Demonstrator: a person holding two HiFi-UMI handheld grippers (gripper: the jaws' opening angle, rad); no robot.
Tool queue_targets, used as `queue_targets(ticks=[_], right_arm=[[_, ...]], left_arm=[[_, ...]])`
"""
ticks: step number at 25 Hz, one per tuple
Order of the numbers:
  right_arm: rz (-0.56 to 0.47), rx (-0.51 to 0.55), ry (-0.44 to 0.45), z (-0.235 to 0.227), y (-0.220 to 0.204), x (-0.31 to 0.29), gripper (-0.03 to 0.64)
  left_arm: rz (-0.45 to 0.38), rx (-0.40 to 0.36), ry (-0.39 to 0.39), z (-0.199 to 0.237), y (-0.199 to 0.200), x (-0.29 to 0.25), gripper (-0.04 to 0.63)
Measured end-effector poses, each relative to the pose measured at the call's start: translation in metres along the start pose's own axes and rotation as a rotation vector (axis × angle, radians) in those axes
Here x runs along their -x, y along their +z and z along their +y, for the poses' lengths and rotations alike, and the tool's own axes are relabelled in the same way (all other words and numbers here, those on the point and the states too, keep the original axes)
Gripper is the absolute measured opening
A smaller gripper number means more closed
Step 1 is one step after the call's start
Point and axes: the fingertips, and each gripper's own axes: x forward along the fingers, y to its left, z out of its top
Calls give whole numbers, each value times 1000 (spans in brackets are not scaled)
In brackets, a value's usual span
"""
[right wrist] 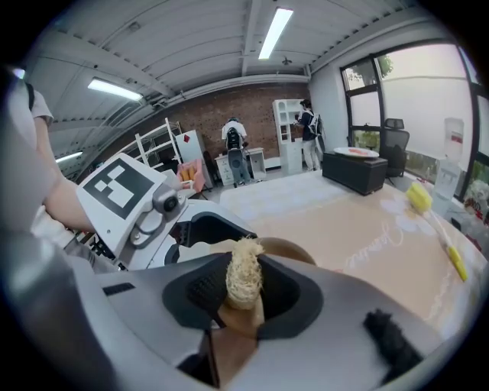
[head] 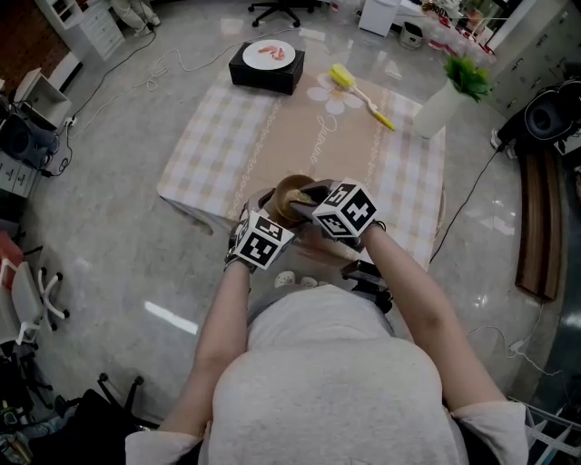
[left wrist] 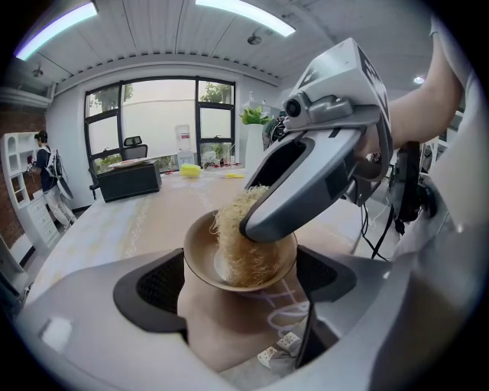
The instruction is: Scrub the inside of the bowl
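Bright, even indoor light; the ceiling strip lamps [left wrist: 244,17] burn white and overexposed in both gripper views; daylight through the windows [left wrist: 160,122] washes the panes pale; the polished floor [head: 118,227] carries soft glare streaks in the head view; shadows are faint and diffuse; both gripper views bend strongly at the edges, fisheye, with black corners; the left gripper [left wrist: 243,279] and right gripper [right wrist: 244,290] show their own near bodies soft and out of focus.

— What does the room look like underfoot?
— A glossy grey floor [head: 118,272]; a counter [head: 227,127] under checked cloth, upper middle.
— And the walls?
— A brick wall [right wrist: 252,103] centre, tall windows [left wrist: 157,114] left, strip lights [right wrist: 273,32] overhead.
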Motion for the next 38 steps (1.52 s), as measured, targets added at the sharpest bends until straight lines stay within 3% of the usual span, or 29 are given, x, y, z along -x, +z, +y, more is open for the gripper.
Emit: queue_targets(ticks=[6,12,24,31,38], right_arm=[[-28,38,-36,-9,6,-8,100],[-39,127,-152,-24,11,-9,100],[34,181,-272,-44,0,3,100],[101,174,-245,-34,-9,10,100],[85,21,-153,-23,-16,10,100]], left_arm=[[1,-2,3,0,0,0,471],[9,0,5,-1,0,0,470],[10,-4,9,1,-1,0,469],[10,-6,8,0,-1,1,468],[11,-7,8,0,0,1,469]])
